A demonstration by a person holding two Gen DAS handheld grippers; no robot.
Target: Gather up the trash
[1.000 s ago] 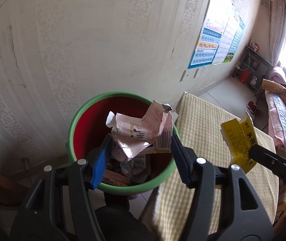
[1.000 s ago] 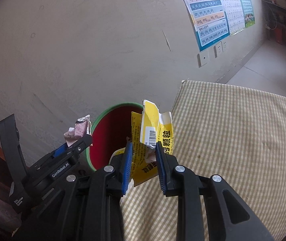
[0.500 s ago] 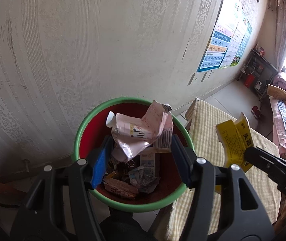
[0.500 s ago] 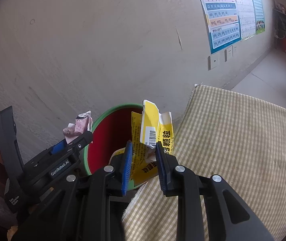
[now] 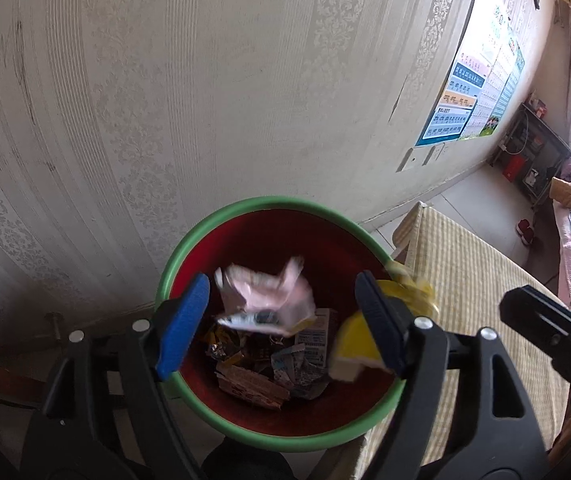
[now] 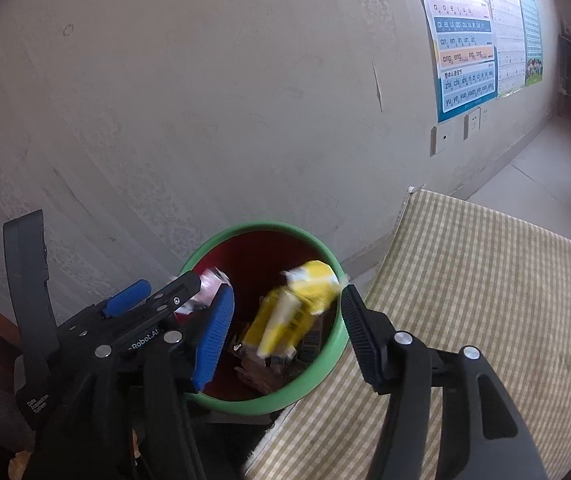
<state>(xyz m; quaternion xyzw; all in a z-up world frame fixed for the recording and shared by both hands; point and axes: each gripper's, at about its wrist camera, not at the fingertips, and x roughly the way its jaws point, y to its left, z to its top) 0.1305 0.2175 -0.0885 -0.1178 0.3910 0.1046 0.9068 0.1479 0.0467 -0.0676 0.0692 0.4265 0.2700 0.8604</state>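
trash in two pieces, a pink wrapper (image 5: 263,300) and a yellow package (image 6: 297,308), is blurred in mid-air inside the mouth of the green-rimmed bin (image 5: 253,203), free of both grippers. left gripper (image 5: 285,320) and right gripper (image 6: 285,336) have just been opening and stand apart, empty. risk: the yellow package, long axis tilted, top toward the rim beside the checked cloth (image 6: 485,300), could clip it and spill out.

A green-rimmed red bin (image 5: 241,436) stands on the floor (image 6: 541,168) against the wall, just beside a table (image 6: 485,300) covered in yellow checked cloth; crumpled wrappers (image 5: 269,372) lie inside it.
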